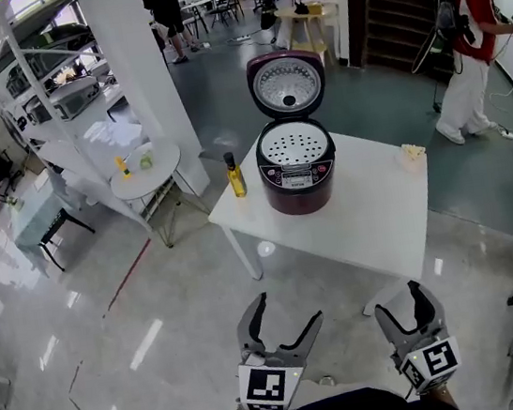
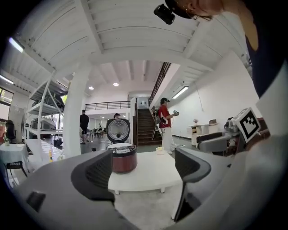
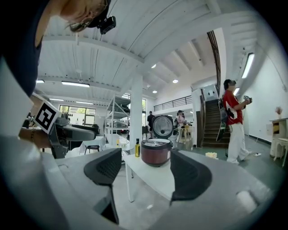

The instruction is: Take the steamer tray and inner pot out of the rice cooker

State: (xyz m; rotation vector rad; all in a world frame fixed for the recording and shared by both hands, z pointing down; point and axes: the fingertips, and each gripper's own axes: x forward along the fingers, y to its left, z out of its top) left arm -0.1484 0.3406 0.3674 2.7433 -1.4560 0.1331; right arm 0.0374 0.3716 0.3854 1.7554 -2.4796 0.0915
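Rice cooker point(image 1: 298, 179) near table point(image 1: 372, 221) edge, left hand-held gripper point(image 1: 288, 308), right hand-held gripper point(image 1: 409, 297) wide, empty

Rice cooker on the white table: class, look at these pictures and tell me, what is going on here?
A person holds a gripper in each hand, standing short of the white table. The left gripper and right gripper are both open, nothing between their fingers, pointing towards the rice cooker. It stands on the table with its lid raised and the perforated steamer tray sitting in its top; the inner pot underneath is hidden. A yellow bottle stands beside it. Nothing is out yet.
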